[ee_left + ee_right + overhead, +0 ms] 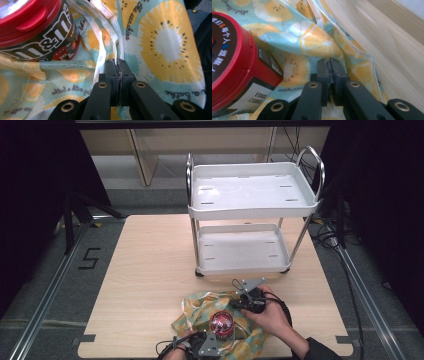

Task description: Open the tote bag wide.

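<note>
At the near edge of the wooden table (pixel 150 265), a bag printed with citrus slices (pixel 200 305) lies crumpled on the tabletop, and a red-lidded M&M's candy tub (pixel 221 324) stands upright in the middle of it.

The left gripper (pixel 202 340) sits at the bag's near side, just left of the tub. In the left gripper view its 2 black jaws are pressed together, and a pale fold of the bag's rim (pixel 105 50) runs down to their tips; the tub (pixel 37 30) stands just beyond, at upper left.

The right gripper (pixel 239 304), held in the person's right hand (pixel 272 317), rests at the bag's far right side. In the right gripper view its jaws are closed with the bag's edge (pixel 337 50) gathered at their tips, and the tub's red lid (pixel 229 60) is close at the left. Bare tabletop (pixel 392 50) lies to the right.

Farther off, a white 2-tier trolley (pixel 250 210) stands on the table, well apart from the bag.
</note>
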The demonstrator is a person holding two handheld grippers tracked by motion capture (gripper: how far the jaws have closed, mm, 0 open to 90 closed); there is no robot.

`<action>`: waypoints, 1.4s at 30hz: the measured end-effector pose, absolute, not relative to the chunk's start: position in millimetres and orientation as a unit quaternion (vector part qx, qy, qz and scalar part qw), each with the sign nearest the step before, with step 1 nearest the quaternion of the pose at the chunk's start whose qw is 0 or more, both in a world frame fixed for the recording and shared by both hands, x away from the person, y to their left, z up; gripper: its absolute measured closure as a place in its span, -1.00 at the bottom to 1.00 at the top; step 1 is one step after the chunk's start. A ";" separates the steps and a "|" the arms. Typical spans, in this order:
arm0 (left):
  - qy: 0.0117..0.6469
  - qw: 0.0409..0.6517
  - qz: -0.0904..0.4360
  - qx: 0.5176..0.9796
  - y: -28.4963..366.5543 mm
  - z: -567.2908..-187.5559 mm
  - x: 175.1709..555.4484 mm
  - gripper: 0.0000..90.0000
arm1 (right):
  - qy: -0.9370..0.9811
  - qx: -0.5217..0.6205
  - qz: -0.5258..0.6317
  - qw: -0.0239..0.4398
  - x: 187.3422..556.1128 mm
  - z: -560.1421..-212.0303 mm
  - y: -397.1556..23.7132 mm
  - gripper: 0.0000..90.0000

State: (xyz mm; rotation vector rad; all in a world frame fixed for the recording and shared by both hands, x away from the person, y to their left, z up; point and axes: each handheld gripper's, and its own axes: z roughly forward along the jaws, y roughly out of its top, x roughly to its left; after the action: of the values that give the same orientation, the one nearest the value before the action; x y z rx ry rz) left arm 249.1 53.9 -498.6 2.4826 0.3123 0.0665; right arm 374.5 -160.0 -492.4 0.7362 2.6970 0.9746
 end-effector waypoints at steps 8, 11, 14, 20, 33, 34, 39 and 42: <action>0.128 0.325 0.024 0.937 56.2 -494.7 249.6 0.83 | 0.893 0.258 0.361 0.077 369.5 -486.7 -157.4 0.78; 0.132 0.347 0.019 0.928 56.2 -491.4 249.2 0.69 | 0.892 0.256 0.363 0.082 367.2 -480.7 -159.0 0.71; 0.135 0.354 0.012 0.925 57.1 -486.9 249.4 0.48 | 0.889 0.255 0.370 0.086 364.3 -476.4 -159.5 0.65; 0.103 0.368 -0.003 0.924 59.6 -476.8 253.4 0.14 | 0.881 0.254 0.391 0.085 360.2 -468.2 -161.4 0.52; 0.181 0.383 0.034 0.905 67.9 -464.6 247.5 0.01 | 0.869 0.213 0.441 0.068 349.9 -448.2 -164.3 0.15; 0.178 0.383 0.032 0.906 69.0 -463.5 248.6 -0.01 | 0.869 0.216 0.440 0.062 348.2 -447.6 -164.5 0.13; 0.186 0.398 0.027 0.898 71.9 -459.2 249.1 -0.09 | 0.868 0.193 0.454 0.054 343.5 -446.5 -164.7 0.04; 0.190 0.400 0.038 0.896 75.2 -455.8 249.7 -0.15 | 0.869 0.180 0.459 0.038 340.2 -445.1 -164.5 -0.02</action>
State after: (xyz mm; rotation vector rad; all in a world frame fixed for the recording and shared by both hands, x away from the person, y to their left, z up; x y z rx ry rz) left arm 249.7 75.2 -455.8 2.2665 0.4795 0.0955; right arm 340.2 -164.5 -445.1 0.5518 2.6664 1.4074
